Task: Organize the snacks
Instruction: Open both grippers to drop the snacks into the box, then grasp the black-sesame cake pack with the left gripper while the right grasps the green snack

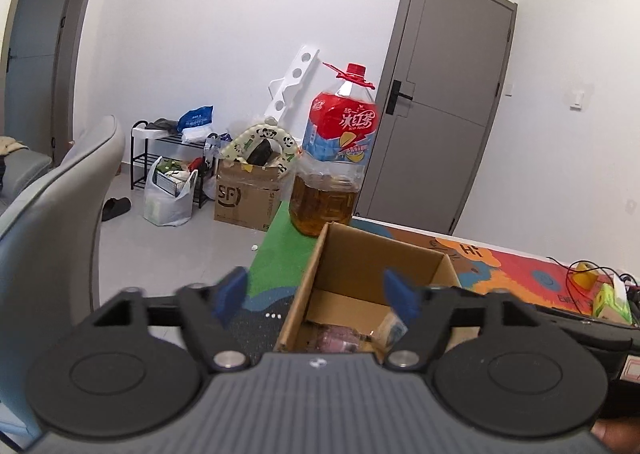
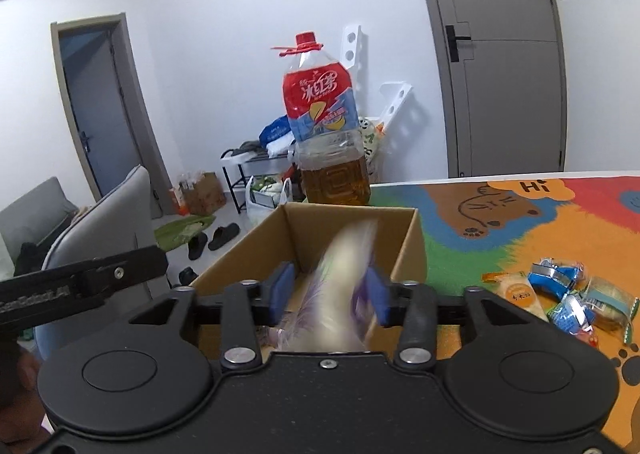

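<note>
Table with colourful cartoon mat point(image 2: 540, 222): cardboard box point(image 2: 412, 238), tea bottle point(image 2: 328, 158), wrapped snacks point(image 2: 560, 294) on it.

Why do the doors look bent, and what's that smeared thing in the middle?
Both views are fisheye, so the door bows near the edges. In the right wrist view a pale packet between the right tongs is motion-blurred over the box; the bottle stays sharp.

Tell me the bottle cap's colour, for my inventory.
Red; the cap shows best in the left wrist view.
</note>
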Demonstrator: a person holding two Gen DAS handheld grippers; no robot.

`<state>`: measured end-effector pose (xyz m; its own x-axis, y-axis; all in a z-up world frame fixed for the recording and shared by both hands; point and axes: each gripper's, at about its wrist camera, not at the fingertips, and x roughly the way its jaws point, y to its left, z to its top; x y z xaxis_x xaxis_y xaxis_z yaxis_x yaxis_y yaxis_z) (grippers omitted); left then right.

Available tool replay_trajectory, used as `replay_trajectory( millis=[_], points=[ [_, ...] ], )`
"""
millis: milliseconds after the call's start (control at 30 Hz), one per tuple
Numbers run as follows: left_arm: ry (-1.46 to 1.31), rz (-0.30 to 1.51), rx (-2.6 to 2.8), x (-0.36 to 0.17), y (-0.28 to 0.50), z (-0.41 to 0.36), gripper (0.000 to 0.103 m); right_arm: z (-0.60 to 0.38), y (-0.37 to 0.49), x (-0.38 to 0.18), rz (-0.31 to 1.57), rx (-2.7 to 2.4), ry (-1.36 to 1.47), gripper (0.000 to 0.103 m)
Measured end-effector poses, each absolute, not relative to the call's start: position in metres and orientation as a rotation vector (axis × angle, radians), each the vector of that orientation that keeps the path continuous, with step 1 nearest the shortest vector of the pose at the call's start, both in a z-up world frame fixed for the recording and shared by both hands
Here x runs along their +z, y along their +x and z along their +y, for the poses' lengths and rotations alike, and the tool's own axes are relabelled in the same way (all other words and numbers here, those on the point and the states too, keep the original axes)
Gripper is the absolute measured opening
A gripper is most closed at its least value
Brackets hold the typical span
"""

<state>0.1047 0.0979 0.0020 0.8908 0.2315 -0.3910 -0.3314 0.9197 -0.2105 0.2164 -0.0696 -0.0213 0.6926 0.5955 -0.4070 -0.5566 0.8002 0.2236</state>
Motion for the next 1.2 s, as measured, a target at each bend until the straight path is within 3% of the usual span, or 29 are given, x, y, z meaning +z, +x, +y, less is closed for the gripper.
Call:
replay_trajectory(
  millis=[233, 567, 967, 1200],
  points=[
    [-0.261, 0.378, 0.283, 0.003, 0.1, 0.084, 0.087, -0.098, 0.207, -0.02, 0.496, 0.595, 0.11, 0.05],
    [-0.251, 0.385, 0.213, 0.004, 0.1, 0.047, 0.089, -0.153, 0.192, -0.022, 0.535, 0.526, 0.122, 0.063],
    [-0.231, 0.397, 0.101, 0.0, 0.109, -0.015, 0.089, -0.239, 0.186, -0.026, 0.534, 0.395, 0.159, 0.064],
    [-0.22, 0.425, 0.056, -0.007, 0.118, -0.047, 0.089, -0.271, 0.184, -0.035, 0.536, 0.357, 0.158, 0.072]
  ],
)
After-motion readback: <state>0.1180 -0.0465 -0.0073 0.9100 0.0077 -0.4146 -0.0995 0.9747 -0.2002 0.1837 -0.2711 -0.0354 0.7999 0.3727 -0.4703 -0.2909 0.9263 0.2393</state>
